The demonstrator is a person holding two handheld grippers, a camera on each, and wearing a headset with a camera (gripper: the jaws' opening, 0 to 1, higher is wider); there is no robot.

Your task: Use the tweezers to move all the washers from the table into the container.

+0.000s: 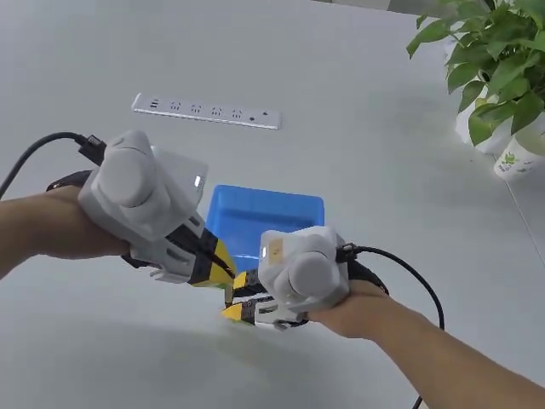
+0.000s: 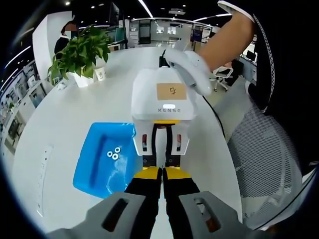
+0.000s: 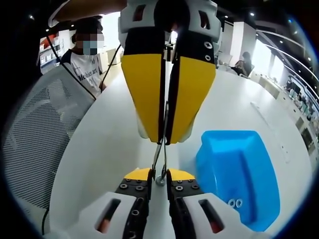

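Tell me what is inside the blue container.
Three washers lie on the container floor. The left claw covers its near corner; anything there is hidden.

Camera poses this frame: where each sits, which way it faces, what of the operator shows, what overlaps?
Head view: on the headset, looking down at the table; shows left hand with left gripper, right hand with right gripper.
Left gripper view: on the left gripper, facing the right gripper and a forearm; own jaws at bottom.
Right gripper view: on the right gripper, facing the left gripper's jaws shut on the tweezers; own jaws at bottom.
Shared: blue container in all three; washers inside it in both gripper views.
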